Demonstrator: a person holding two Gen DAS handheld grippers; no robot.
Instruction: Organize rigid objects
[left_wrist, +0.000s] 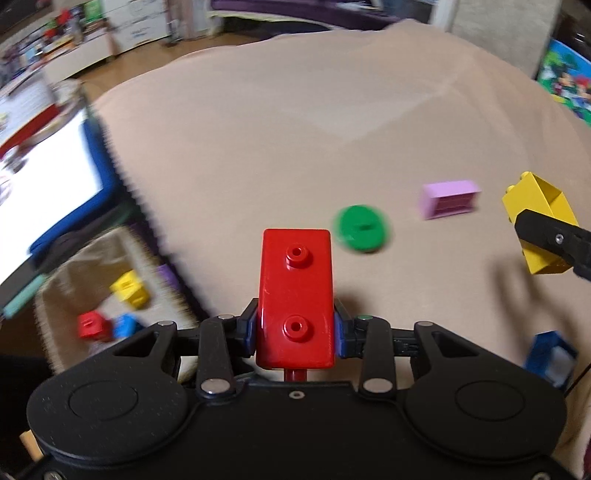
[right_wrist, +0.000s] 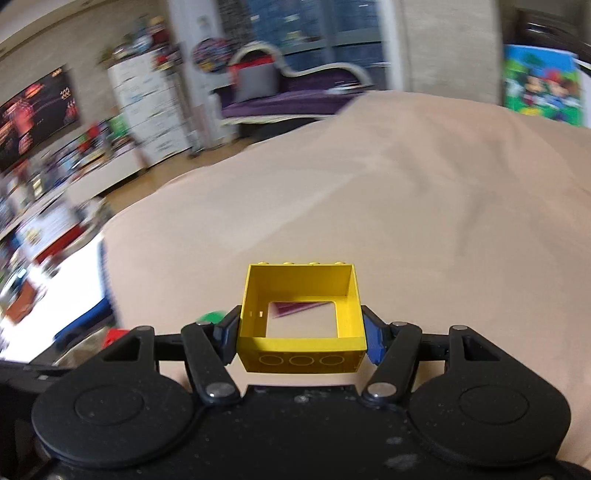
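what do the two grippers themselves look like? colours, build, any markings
Both alike: matte black plastic. The left gripper and right gripper each have two round black housings with circular insets, black linkage bars on silver pivot pins, and blue finger pads. No markings, cables or sleeves are visible.

Nine toy blocks (left_wrist: 295, 295); two grippers (left_wrist: 295, 332).

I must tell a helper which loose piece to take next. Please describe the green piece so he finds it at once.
Look at the beige blanket covering the surface. Just beyond the red block gripped by the left hand-held gripper lies the green piece, left of the pink block. Only it is round, flat and green.
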